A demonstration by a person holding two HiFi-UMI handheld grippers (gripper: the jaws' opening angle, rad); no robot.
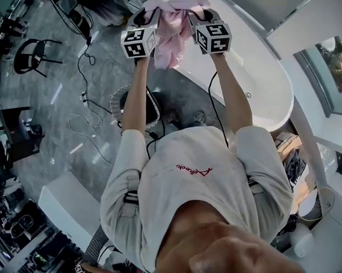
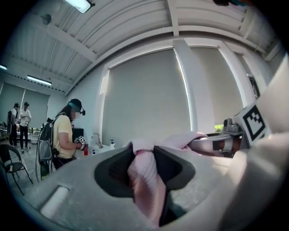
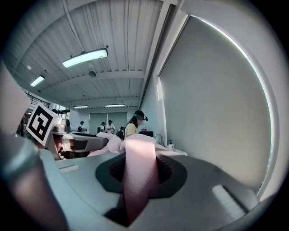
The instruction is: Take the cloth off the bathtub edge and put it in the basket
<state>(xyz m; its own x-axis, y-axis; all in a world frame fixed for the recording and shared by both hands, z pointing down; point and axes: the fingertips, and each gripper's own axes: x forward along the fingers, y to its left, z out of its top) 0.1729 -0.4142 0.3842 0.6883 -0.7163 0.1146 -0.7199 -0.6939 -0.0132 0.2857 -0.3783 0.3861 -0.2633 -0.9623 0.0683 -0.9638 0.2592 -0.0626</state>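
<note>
A pink cloth (image 1: 174, 31) hangs in the air between both grippers, above the rim of the white bathtub (image 1: 259, 69). My left gripper (image 1: 149, 16) is shut on the cloth's left part, which shows as a pink fold (image 2: 145, 178) pinched between its jaws. On the right part my right gripper (image 1: 200, 16) is shut, a pink band (image 3: 137, 176) running down through its jaws. The round basket (image 1: 117, 105) stands on the floor below my left forearm, partly hidden by it. Both gripper views point upward at wall and ceiling.
Black cables (image 1: 85, 95) trail over the grey floor left of the basket. A black chair (image 1: 30, 56) stands at far left. A white block (image 1: 66, 205) sits at lower left. People stand in the background of the gripper views, one by a sink (image 2: 97, 144).
</note>
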